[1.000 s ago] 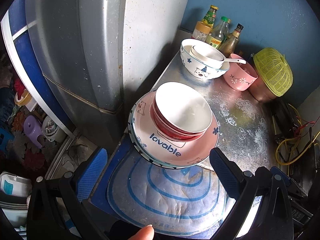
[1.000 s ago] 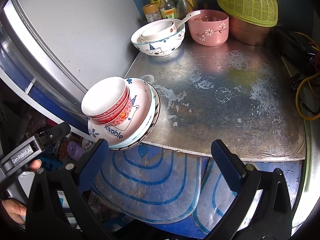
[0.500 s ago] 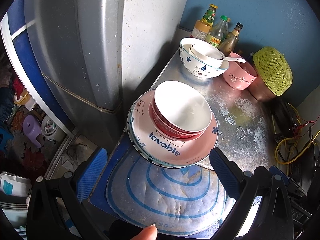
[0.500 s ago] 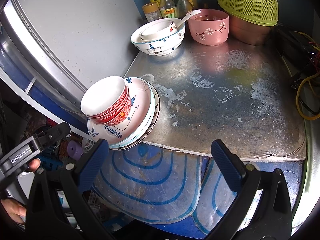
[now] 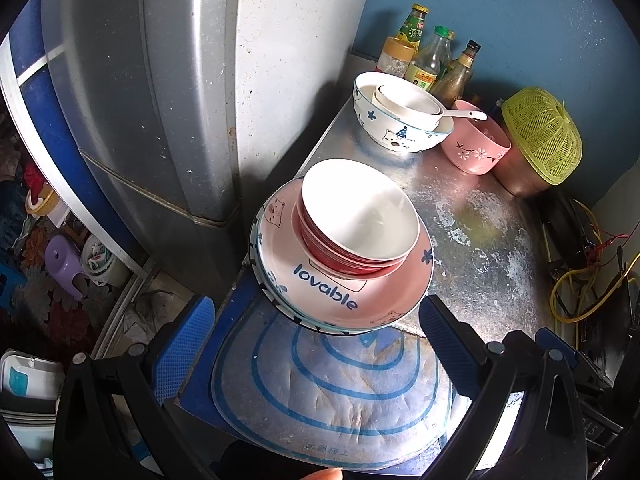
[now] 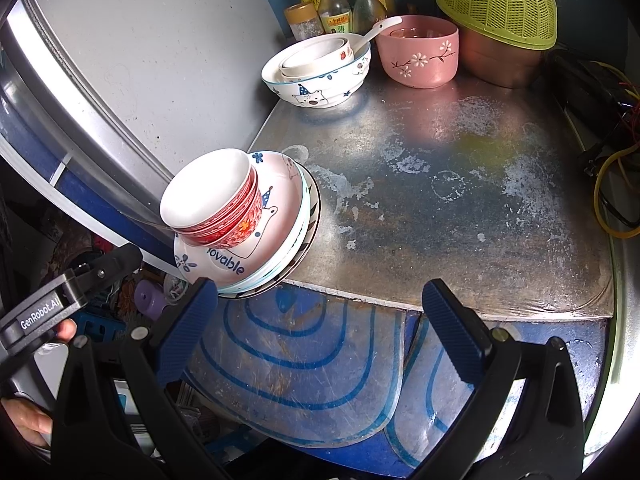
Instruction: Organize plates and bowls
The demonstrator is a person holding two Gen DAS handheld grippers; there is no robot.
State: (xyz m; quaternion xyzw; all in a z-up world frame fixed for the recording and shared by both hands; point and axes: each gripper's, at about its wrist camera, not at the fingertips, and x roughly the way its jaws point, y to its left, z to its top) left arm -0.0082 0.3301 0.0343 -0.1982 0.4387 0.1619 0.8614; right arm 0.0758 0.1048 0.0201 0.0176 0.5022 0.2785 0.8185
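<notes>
Both claws hover spread wide, grasping nothing: the left claw [image 5: 314, 344] below the stack of red bowls [image 5: 356, 226] on the pink plate [image 5: 340, 300], at the desk's [image 6: 460, 184] 8 o'clock corner; the right claw [image 6: 324, 328] level beside it.

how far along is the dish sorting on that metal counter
Looks partly done: red patterned bowls are nested on the pink "lovable" plate stack at the counter edge. Nothing is in hand; left tongs and right tongs are open and empty. Still left: white bear bowl holding a smaller bowl and spoon, and the pink flowered bowl.
</notes>
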